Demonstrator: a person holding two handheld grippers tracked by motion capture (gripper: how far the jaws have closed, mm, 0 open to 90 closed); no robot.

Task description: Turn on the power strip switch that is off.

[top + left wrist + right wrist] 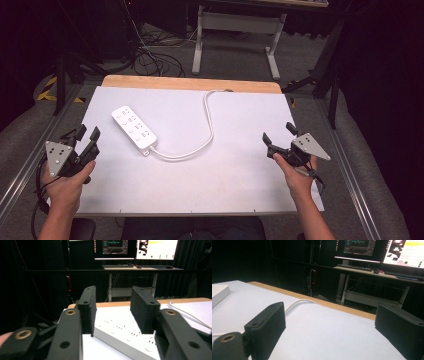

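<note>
White power strip (133, 126) lies toward the counter's (225, 175) far left corner; my left fingers (90, 140) and right fingers (267, 140), both spread and empty, flank it, seemingly ready to approach.

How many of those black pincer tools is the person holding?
2. The left gripper is in the person's left hand at the table's left edge; the right gripper is in the right hand near the right edge. Both have open jaws, holding nothing.
</note>
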